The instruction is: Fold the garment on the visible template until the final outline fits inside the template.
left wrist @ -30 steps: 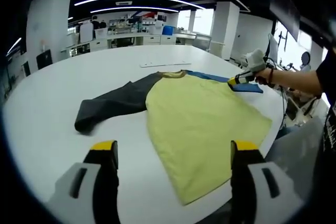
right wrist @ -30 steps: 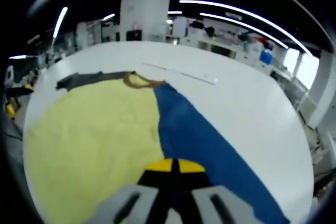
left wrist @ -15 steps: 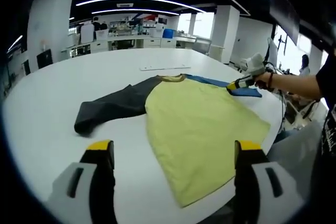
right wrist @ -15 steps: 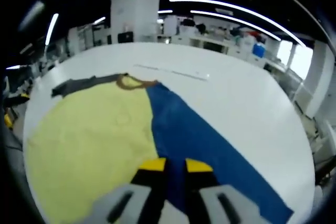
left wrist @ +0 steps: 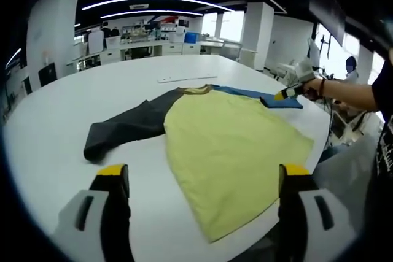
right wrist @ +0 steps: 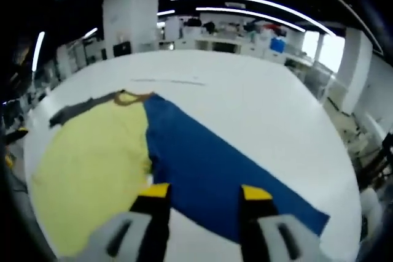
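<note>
Shirt hem overhangs table edge; template not discernible.

Your left gripper view looks from low over the near edge of the counter, facing across the whole garment from its hem side, with the right claw far off at the blue sleeve. Your right gripper view sits close above that blue sleeve, looking along it toward the collar. Both views share the yellow body, the collar and the white counter.
</note>
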The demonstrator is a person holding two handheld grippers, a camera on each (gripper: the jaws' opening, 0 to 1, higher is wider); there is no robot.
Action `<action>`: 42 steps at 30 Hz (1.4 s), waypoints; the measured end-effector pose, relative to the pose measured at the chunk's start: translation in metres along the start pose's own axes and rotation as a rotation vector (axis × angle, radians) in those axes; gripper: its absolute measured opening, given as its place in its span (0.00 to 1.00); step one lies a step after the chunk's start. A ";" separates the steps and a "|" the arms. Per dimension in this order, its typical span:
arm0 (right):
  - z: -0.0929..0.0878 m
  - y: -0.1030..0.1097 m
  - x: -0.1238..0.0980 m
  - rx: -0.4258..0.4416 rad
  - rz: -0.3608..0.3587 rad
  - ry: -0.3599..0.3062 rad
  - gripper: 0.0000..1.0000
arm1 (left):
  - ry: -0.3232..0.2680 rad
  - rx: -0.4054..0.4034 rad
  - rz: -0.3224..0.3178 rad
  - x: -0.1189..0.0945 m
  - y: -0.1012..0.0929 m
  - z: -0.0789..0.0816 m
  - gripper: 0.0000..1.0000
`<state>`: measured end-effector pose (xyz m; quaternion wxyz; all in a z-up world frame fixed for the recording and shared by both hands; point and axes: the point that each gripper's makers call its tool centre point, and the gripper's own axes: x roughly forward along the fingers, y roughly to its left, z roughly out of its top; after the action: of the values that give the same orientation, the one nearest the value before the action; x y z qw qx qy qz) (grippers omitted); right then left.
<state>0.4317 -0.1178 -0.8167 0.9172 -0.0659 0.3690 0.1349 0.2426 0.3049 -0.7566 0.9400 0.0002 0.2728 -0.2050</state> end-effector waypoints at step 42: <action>-0.095 -0.117 -0.056 0.418 -0.376 0.066 0.22 | 0.017 -0.004 0.001 -0.001 -0.002 -0.001 0.96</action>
<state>0.3650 -0.2620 -0.8434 0.9074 0.0531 0.3997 -0.1188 0.2400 0.3034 -0.7567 0.9377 0.0002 0.2814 -0.2037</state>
